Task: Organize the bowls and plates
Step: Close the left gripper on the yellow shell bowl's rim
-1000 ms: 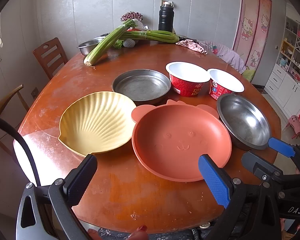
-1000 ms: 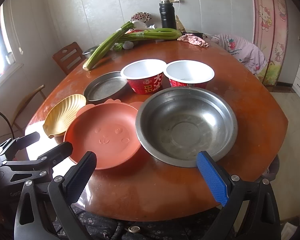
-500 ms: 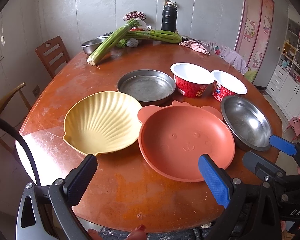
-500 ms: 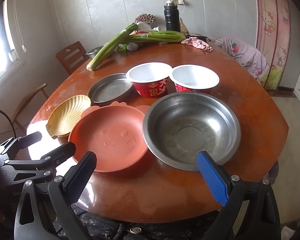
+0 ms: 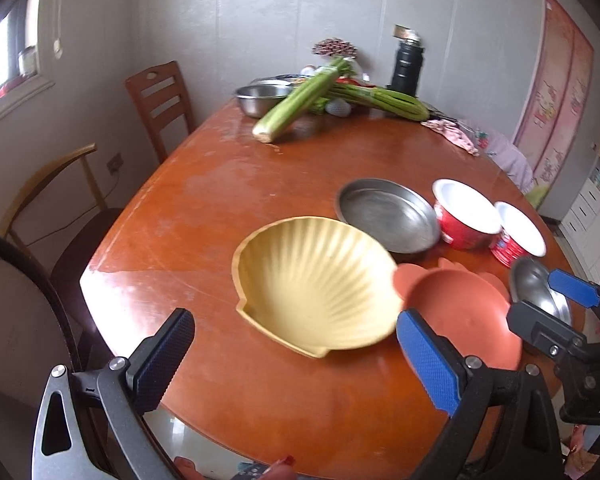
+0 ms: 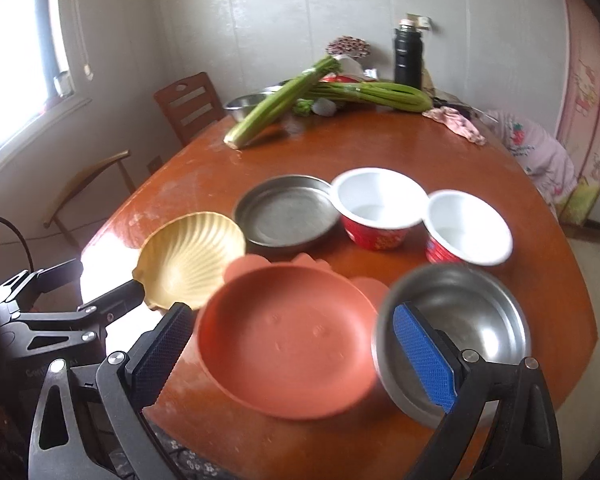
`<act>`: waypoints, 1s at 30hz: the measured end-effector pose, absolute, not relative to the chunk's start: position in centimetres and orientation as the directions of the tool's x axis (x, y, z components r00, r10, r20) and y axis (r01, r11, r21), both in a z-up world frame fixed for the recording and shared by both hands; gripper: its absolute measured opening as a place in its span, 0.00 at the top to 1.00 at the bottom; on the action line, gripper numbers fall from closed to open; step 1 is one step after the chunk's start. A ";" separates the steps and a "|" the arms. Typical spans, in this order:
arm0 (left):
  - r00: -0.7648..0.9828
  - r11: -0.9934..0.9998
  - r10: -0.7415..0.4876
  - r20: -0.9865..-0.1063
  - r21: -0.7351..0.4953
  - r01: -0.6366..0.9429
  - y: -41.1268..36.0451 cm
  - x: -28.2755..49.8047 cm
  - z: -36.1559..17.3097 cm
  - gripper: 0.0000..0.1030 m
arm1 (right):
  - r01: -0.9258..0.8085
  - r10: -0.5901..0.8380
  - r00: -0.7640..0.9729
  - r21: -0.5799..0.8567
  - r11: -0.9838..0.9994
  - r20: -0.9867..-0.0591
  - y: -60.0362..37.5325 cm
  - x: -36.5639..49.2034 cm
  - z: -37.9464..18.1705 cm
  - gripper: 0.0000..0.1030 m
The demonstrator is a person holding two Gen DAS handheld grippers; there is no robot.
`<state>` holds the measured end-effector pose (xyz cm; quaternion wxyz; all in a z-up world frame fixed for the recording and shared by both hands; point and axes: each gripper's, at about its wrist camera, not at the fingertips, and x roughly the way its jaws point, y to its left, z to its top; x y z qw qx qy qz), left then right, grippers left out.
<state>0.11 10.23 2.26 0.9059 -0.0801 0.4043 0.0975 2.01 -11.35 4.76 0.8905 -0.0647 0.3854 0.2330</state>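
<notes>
A round, glossy reddish-brown wooden bench carries six dishes for sorting, described here from left to right.

Far left, the left gripper hovers over the near edge of the bench, its jaws spread wide and holding nothing. Ahead of it sits one pale yellow bowl shaped like a scallop shell, with ribs fanning across its inside. Its right rim touches or overlaps one matte terracotta-orange plate, round with small ear-shaped tabs and a faint face pressed into its base.

Behind these two lies one shallow, flat-bottomed metal pan, dull grey and round. Just beside it to the right stand two paper bowls, each white inside and red with print outside, set close together.

Nearest on the right rests one deep stainless steel bowl, shiny and round, just beside the orange plate. The right gripper hangs over the near edge in front of the plate and steel bowl, its jaws also wide apart and empty. Each gripper has two blue, textured pads on black arms.

At the far side of the bench lie two long bundles of green celery, one further steel bowl, one black flask standing upright, and one crumpled pink cloth. Two wooden chairs stand to the left of the bench.
</notes>
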 end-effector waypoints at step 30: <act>0.513 0.973 -0.024 -0.858 -0.138 -0.185 17.8 8.0 -3.4 0.15 | -0.543 0.353 0.336 0.126 0.830 -0.873 -1.9 12.4 -1.1 0.53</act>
